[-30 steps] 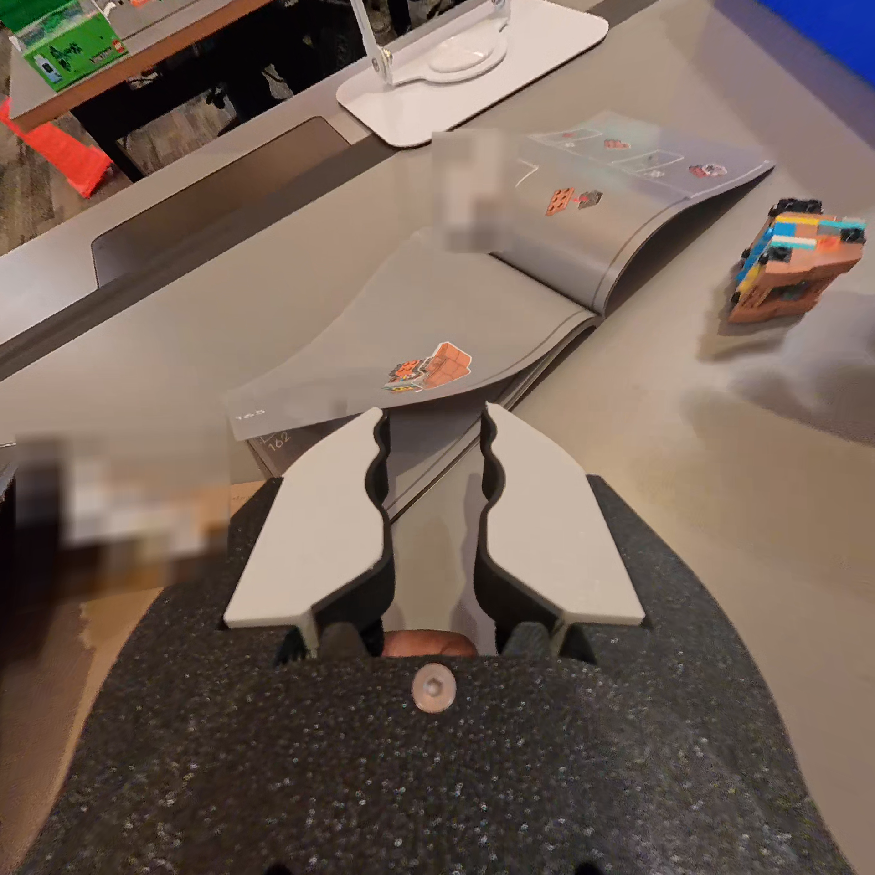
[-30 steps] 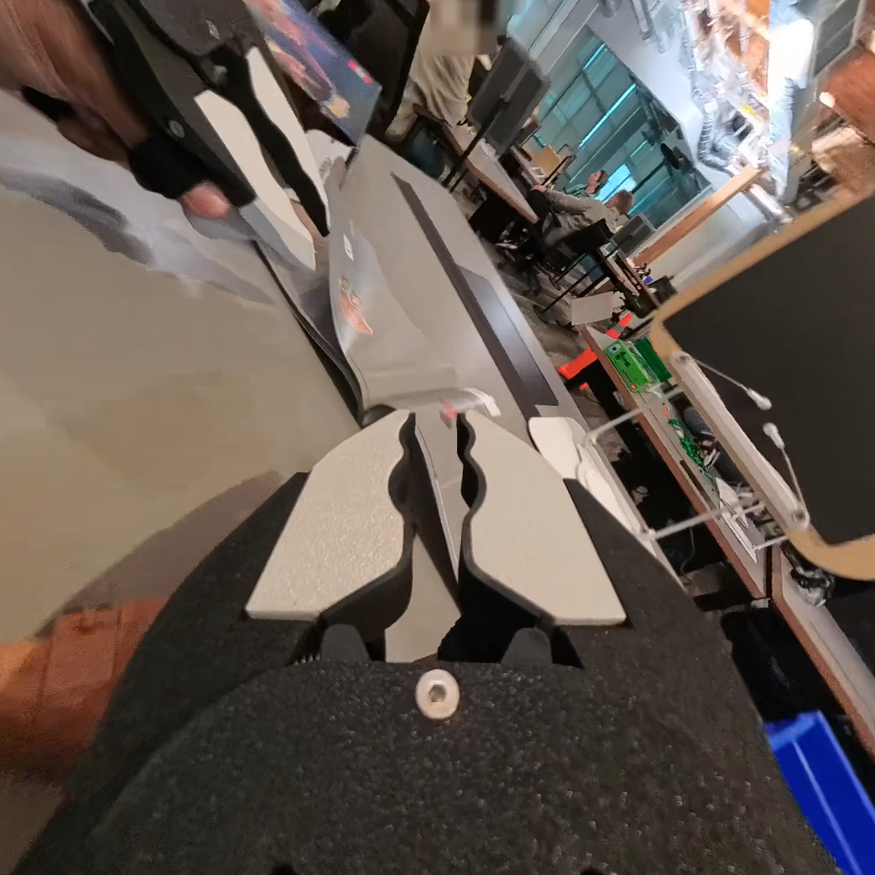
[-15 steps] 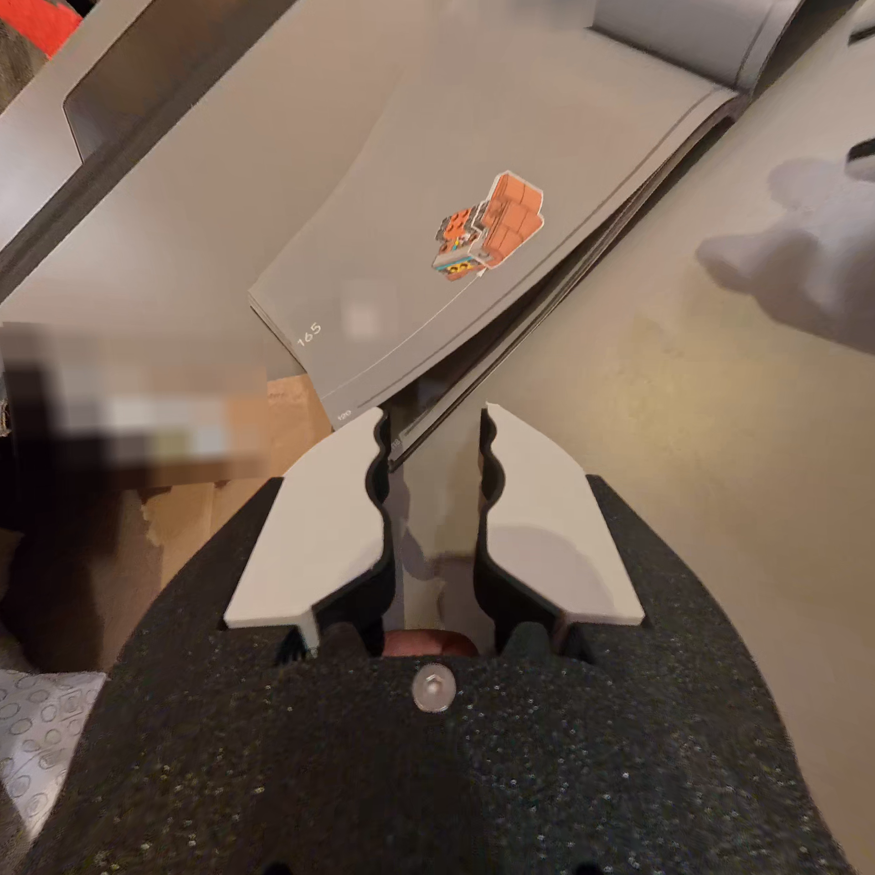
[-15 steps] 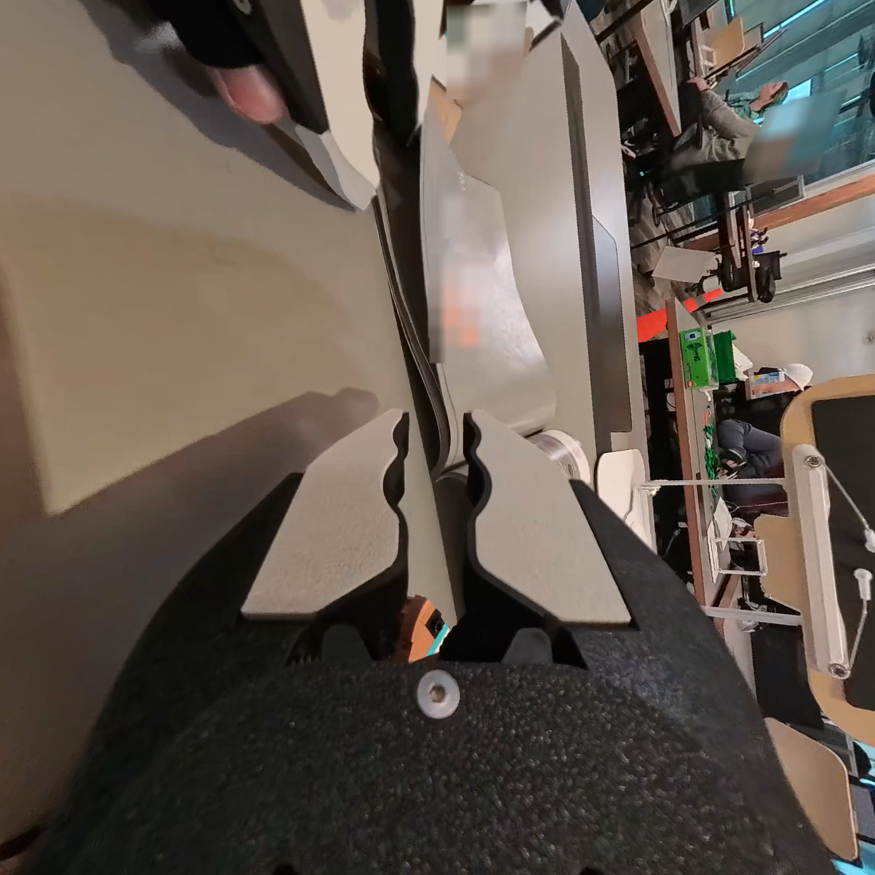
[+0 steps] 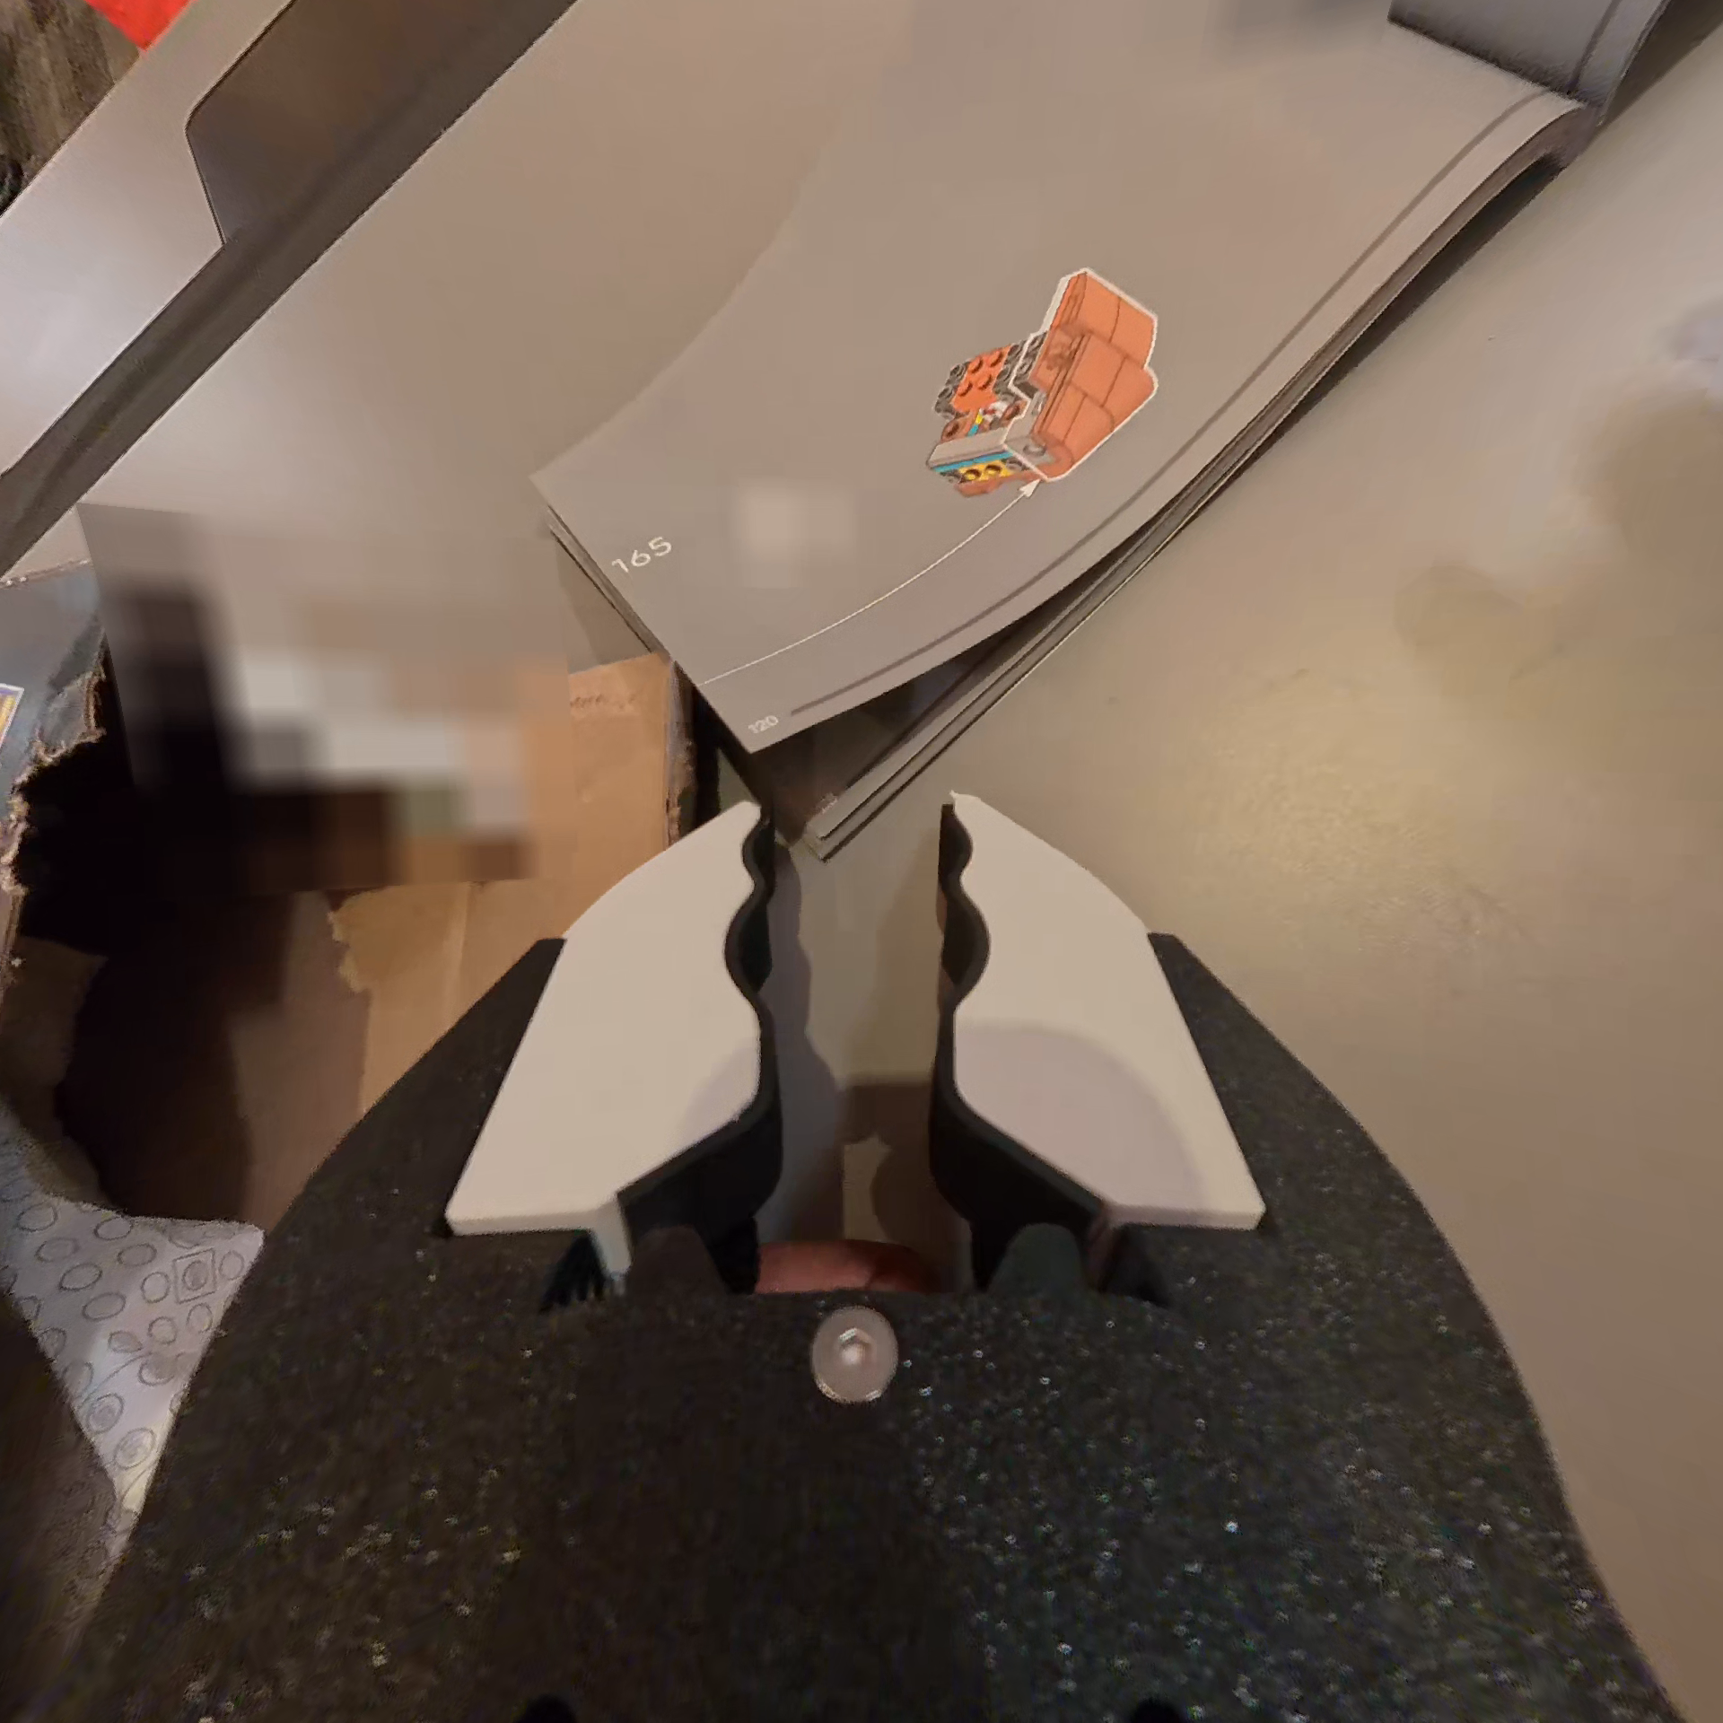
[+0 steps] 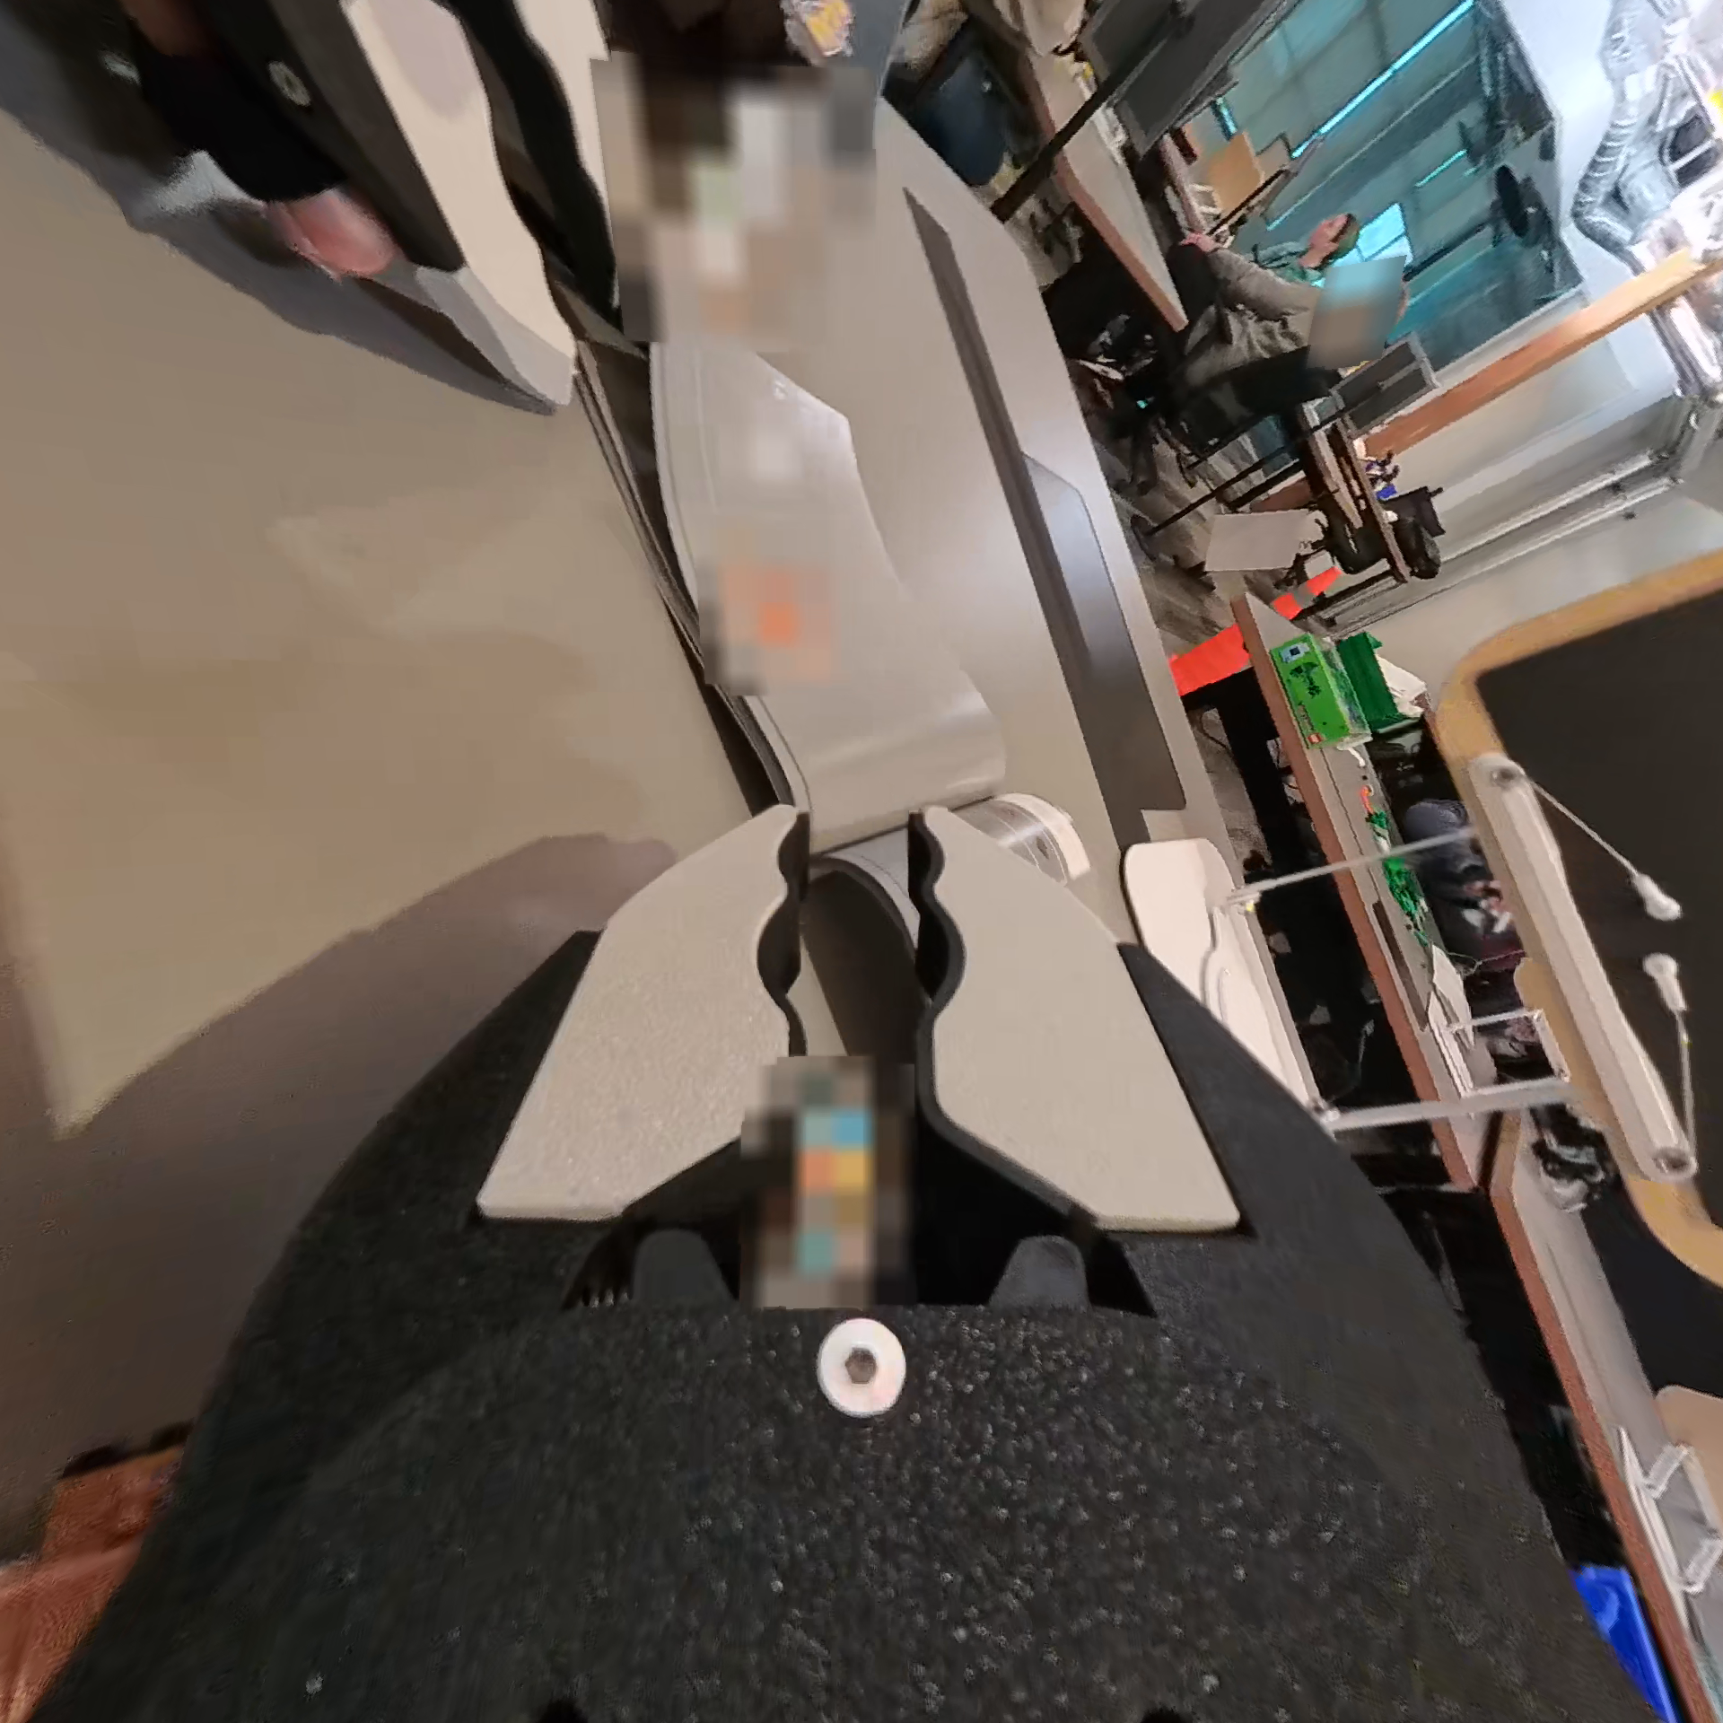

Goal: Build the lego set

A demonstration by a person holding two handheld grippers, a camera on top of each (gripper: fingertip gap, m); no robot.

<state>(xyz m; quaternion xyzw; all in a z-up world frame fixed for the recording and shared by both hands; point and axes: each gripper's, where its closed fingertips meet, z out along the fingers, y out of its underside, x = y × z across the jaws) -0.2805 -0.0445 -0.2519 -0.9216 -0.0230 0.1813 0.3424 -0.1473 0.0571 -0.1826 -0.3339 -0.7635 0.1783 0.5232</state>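
On grey table (image 5: 1399,839), open instruction booklet (image 5: 886,420), torn cardboard box (image 5: 420,932) beside

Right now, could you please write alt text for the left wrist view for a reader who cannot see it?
The left gripper points, jaws apart and empty, at the near corner of an open grey instruction booklet on a grey table. A torn brown paper bag lies to the left.

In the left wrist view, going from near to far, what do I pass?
Left gripper → instruction booklet lying open on the grey table → dark recessed strip along the table's far side.
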